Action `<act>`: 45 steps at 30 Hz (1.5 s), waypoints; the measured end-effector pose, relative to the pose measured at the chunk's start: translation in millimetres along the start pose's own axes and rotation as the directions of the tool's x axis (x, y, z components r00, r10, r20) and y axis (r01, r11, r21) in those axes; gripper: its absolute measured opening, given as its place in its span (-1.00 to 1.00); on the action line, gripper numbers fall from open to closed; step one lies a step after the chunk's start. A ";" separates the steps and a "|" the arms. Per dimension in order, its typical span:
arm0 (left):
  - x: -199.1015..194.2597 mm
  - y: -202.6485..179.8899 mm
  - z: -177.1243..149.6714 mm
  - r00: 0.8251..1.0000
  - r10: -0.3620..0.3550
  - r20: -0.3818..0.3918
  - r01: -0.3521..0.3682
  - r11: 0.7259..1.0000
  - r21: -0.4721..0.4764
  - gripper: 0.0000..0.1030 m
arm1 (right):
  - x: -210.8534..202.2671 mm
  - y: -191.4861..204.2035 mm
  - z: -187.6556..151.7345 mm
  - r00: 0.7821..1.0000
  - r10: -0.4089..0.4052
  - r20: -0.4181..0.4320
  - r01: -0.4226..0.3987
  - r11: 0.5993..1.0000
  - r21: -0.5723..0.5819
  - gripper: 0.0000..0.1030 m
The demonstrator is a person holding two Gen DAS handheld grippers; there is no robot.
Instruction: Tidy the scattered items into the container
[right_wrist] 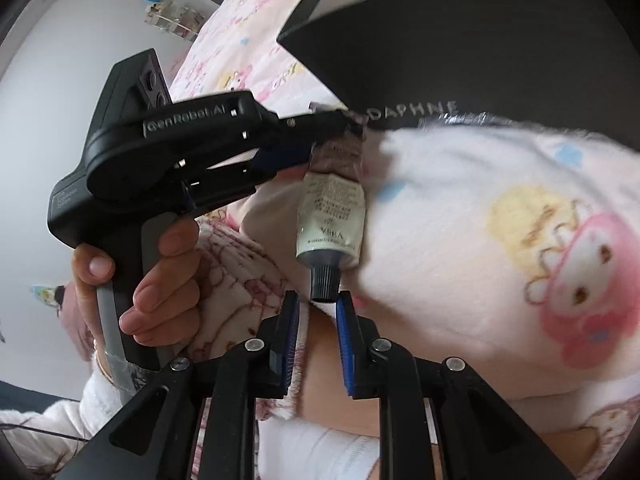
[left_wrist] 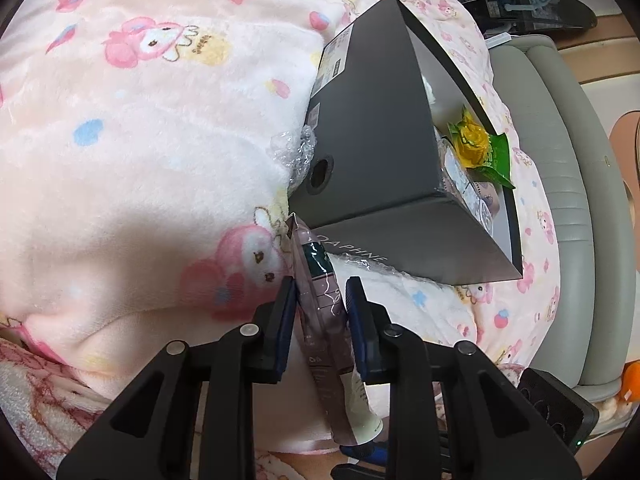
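Observation:
A pinkish cream tube (left_wrist: 320, 292) with a black cap (right_wrist: 325, 280) lies on the pink cartoon blanket (left_wrist: 140, 120) just in front of the dark grey "DAPHNE" box (left_wrist: 372, 128). My left gripper (left_wrist: 320, 294) has its pads on either side of the tube's flat end and grips it; it also shows in the right wrist view (right_wrist: 320, 140), held by a hand. My right gripper (right_wrist: 318, 306) is open, its fingertips just below the tube's cap, apart from it. The box holds a yellow-green packet (left_wrist: 480, 148) and other small items.
Crumpled clear plastic wrap (left_wrist: 296, 152) lies against the box's left side. A grey padded chair (left_wrist: 568, 200) stands right of the blanket. A dark curved stand (left_wrist: 532, 4) is at the far right top. A white wall (right_wrist: 60, 80) is at left.

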State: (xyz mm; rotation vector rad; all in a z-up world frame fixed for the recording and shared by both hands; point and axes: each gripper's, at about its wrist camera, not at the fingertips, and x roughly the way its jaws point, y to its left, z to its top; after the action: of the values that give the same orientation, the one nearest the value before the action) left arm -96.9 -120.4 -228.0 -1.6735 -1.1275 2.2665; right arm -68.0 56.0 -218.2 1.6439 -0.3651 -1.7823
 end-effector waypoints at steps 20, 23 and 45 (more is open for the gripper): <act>0.1 -0.1 0.0 1.000 -0.025 0.008 0.024 1.000 0.007 -0.55 | -9.9 5.9 -1.8 0.998 -0.064 0.029 0.065 0.997 -0.033 -0.36; -2.1 -0.4 -0.9 1.000 -0.017 0.016 0.016 1.000 0.018 -0.55 | -1.4 2.4 0.3 0.995 -0.092 0.034 0.093 0.995 -0.032 -0.73; 13.3 10.4 -1.3 0.977 -0.188 -0.096 0.180 0.980 -0.086 -0.47 | -36.5 -1.9 4.7 0.950 -0.313 -0.009 0.298 0.912 -0.283 -0.76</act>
State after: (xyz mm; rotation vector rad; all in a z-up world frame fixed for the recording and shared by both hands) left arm -97.5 -120.7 -244.9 -1.6174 -1.3022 2.0247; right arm -74.0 79.7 -190.5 1.6062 0.1758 -1.9066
